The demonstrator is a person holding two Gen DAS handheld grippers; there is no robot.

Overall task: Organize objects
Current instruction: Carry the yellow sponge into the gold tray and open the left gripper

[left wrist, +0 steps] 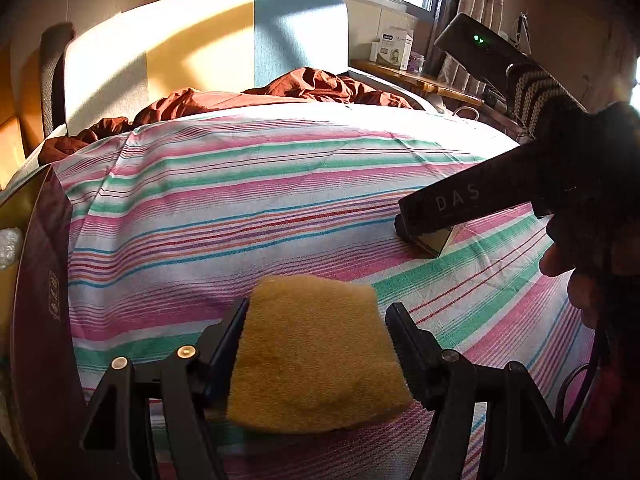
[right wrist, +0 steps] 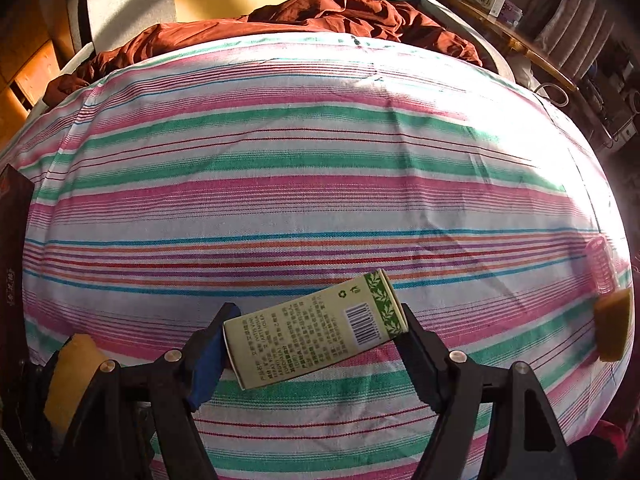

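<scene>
A yellow sponge point(left wrist: 316, 360) sits between the fingers of my left gripper point(left wrist: 316, 314), which is shut on it just above the striped bedsheet point(left wrist: 240, 200). The same sponge point(right wrist: 72, 376) shows at the lower left of the right wrist view. My right gripper point(right wrist: 316, 314) points steeply down and is shut on a pale green printed box point(right wrist: 316, 332), one pad on each end; the box lies slanted on the sheet point(right wrist: 320, 160). In the left wrist view that gripper point(left wrist: 420, 236) stands to the right over the box point(left wrist: 436, 242), with a person's hand point(left wrist: 580, 284) behind it.
A dark maroon box point(left wrist: 40, 280) stands at the bed's left edge. A pink hair roller point(right wrist: 600, 268) and a yellow block point(right wrist: 612, 328) lie at the right edge. A rust-brown blanket point(left wrist: 312, 84) is bunched by the headboard. A bedside table point(left wrist: 432, 80) carries a white carton point(left wrist: 394, 50).
</scene>
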